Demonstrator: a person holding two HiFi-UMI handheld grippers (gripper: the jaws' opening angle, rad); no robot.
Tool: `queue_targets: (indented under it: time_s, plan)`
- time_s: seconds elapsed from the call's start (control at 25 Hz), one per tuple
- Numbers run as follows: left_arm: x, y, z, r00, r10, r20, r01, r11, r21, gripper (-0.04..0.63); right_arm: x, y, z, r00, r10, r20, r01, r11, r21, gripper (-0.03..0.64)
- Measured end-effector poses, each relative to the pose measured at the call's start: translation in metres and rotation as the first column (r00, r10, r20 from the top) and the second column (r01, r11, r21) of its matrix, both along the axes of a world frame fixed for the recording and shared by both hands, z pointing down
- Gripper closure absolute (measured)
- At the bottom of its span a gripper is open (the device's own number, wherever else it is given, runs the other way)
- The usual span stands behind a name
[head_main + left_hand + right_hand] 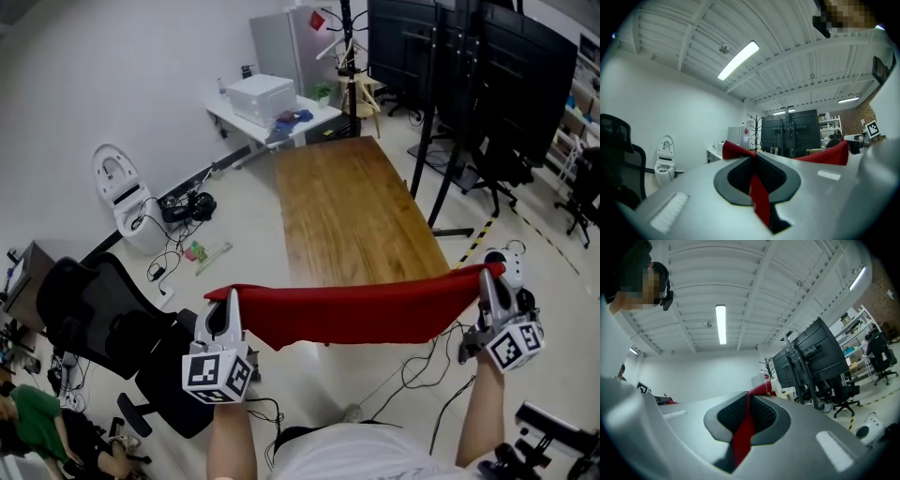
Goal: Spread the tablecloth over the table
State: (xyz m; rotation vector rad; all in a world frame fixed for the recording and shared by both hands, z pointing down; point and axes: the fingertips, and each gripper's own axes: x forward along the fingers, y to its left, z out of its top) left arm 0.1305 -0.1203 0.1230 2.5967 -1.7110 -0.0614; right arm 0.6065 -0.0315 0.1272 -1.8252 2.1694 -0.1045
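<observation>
**Red tablecloth held up at the near end of the worktop**

On the left hand-held gripper, jaws pinched together on the left corner of the red tablecloth, with a strip of fabric caught between the pads. On the right hand-held gripper, the same: clamped tight on the right corner, red cloth running between the pads. From one grip to the other, a long band of cloth up in the air, sagging slightly in the middle. In the head view, crossing the near end of the wooden worktop. Near left on the floor, a black office chair. Farther left, a white toilet-shaped unit with cables beside it. At the far end, a white side table bearing a white box. Far right, black screens on stands.
</observation>
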Motion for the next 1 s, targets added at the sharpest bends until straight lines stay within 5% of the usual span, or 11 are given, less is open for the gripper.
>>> queue_targets:
  time_s: [0.2,0.52,1.0]
  plan:
    - [0.061,-0.026,0.006,0.998,0.055,0.021,-0.055,0.998,-0.008,0.578,0.058,-0.011,-0.004,0.997,0.077,-0.004,-0.077,0.997,-0.005,0.598]
    - [0.106,-0.093,0.013,0.995,0.092,0.033,-0.092,0.996,-0.01,0.578,0.097,-0.061,0.012,0.992,0.117,-0.037,-0.118,0.993,-0.029,0.598]
    - [0.134,-0.228,0.028,0.998,0.053,0.035,-0.051,0.997,-0.06,0.578,0.134,-0.225,0.008,0.998,0.062,-0.018,-0.063,0.996,-0.066,0.598]
